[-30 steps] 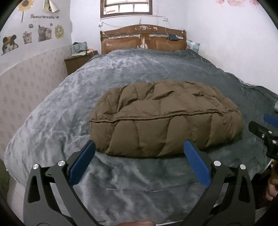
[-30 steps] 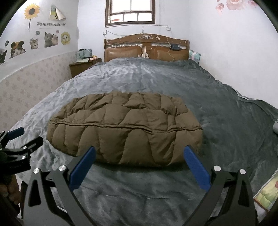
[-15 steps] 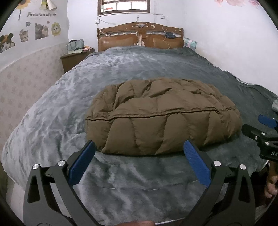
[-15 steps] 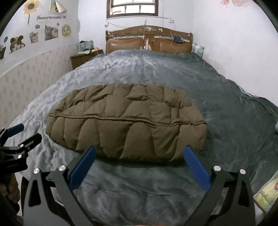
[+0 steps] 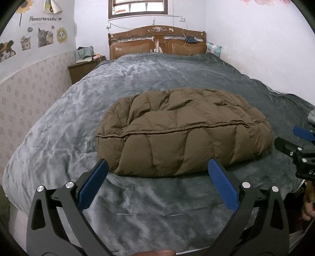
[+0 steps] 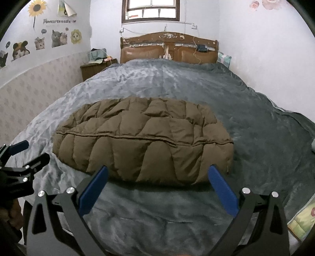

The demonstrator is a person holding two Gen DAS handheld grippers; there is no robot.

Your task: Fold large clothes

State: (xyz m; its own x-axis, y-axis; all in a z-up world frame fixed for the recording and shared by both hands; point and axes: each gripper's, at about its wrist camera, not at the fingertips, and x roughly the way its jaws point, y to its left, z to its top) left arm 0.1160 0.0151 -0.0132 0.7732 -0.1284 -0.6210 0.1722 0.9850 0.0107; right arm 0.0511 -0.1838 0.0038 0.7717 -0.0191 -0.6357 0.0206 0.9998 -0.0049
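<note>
Brown quilted jacket [image 5: 183, 135], folded into a thick padded bundle, is seen lying on the grey blanket [image 5: 137, 82] of the bed, just ahead of both grippers and clear of their fingers. The left gripper [image 5: 157, 185] is held spread wide, with nothing between its blue pads [image 5: 92, 187]; the near edge of the bundle lies just beyond its fingertips and a stitched seam is seen running across the bundle from side to side. The right gripper [image 6: 157, 189] is likewise held wide open and empty, with the jacket [image 6: 143, 139] ahead of it and somewhat to its left, the bundle's right-hand end lying in front of its right finger. From the left wrist view, the right gripper [image 5: 295, 145] is seen at the right edge, near the bundle's end but apart from it; from the right wrist view, the left gripper [image 6: 19, 157] is seen at the left edge, beside the bundle's other end. Beyond the jacket, a wooden headboard [image 6: 169, 49] is seen at the far end of the bed, with a window [image 6: 150, 9] above it, a nightstand [image 5: 82, 69] ahead to the left, and cat stickers [image 6: 57, 37] on the left wall.
</note>
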